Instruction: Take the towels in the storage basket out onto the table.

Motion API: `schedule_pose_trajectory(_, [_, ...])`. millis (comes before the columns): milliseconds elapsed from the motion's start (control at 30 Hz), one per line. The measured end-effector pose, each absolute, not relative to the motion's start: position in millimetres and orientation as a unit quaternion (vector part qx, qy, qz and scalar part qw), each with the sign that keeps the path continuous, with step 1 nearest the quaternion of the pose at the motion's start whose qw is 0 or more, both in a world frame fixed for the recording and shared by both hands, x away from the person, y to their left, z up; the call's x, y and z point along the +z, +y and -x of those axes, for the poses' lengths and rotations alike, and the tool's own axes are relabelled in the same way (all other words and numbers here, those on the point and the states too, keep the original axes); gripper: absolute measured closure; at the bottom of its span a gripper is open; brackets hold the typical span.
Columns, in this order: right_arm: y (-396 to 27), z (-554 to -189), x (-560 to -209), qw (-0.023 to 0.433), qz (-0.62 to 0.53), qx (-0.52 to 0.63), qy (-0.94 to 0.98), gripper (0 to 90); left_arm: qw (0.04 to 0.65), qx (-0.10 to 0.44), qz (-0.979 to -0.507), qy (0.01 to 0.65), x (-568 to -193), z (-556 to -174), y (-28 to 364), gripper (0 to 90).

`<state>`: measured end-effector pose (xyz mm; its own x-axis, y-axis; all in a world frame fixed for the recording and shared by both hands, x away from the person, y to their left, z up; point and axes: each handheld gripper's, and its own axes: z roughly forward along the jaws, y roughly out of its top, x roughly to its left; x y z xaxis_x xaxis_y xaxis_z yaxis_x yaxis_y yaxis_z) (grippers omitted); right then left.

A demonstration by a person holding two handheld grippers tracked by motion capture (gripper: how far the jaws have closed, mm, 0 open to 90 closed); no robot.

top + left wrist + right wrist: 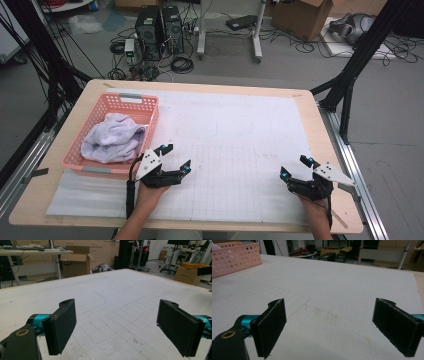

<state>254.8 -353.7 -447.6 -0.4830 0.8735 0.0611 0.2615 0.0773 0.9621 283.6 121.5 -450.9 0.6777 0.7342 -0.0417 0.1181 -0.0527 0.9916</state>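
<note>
The left tool (177, 157) rested low over the white mat (235, 125) that covered the surface (310, 115), just beside the near right corner of the pink basket (150, 122). Its jaws stood wide apart with nothing between them; the left gripper view (116, 325) confirmed bare gridded mat in the gap between the two black pads (62, 325).

The right tool (295, 167) sat well apart from the basket, near the mat's near right edge. Its jaws were likewise spread wide and held nothing; the right gripper view (329, 327) showed only mat between the pads (272, 325), with the basket (237, 258) far off at the upper left.

The basket stood on the left part of the mat, its long side running away from the person. A crumpled pale lilac towel (112, 137) lay inside the basket, heaped toward the near end and rising to about rim level. Neither tool touched the basket or the towel.

A hand (150, 192) gripped the left tool from behind, and a second hand (315, 202) gripped the right tool; both forearms entered from the near edge of the surface.
</note>
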Motion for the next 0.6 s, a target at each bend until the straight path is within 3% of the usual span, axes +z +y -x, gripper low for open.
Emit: schedule_pose_trajectory(600, [-355.4,-250.4,-444.5,0.267,-0.426,0.541,0.674,10.3,0.595,0.236,-0.687,0.343,-447.8,-281.5,121.1,20.7])
